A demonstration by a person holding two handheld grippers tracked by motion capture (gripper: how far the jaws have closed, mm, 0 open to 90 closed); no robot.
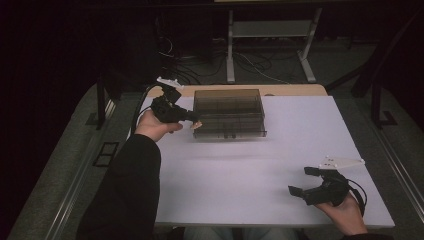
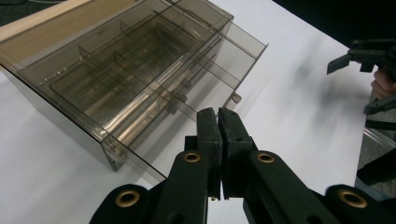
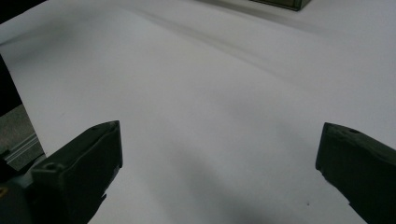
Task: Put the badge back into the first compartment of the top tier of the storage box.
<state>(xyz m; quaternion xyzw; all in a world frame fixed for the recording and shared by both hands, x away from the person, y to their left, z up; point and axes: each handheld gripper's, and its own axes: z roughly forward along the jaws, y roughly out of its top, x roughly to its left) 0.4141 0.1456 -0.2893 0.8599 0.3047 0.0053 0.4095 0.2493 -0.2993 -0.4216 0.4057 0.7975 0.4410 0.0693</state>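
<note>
Smoky transparent organizer box (image 1: 228, 113) sits at the far middle of the white table (image 1: 250, 170), its long side facing the person, and the left gripper (image 1: 196, 120) meets it at its near left corner. In the high view that gripper reaches in from the left, held by the left hand (image 1: 152, 125), with a small pale piece showing at its tip right beside the box's corner; what that piece is cannot be told. In the left gripper view the left gripper (image 2: 218, 122) has its 2 black jaws pressed together with no gap between them, and the tips lie over the thin clear edge at the box's (image 2: 126, 79) near side; whether they pinch that edge cannot be told. Through the tinted walls the box shows thin dividers that split it into several long compartments. Farther off in that same view, at the right edge, the right gripper (image 2: 357, 84) stands with its jaws spread. In the high view the right gripper (image 1: 306, 181) hovers near the table's near right corner, well apart from the box, held by the right hand (image 1: 345, 212), a grey 3-cornered plate (image 1: 341, 162) on top. In the right gripper view its 2 jaws stand wide apart over bare white table (image 3: 210, 116).
</note>
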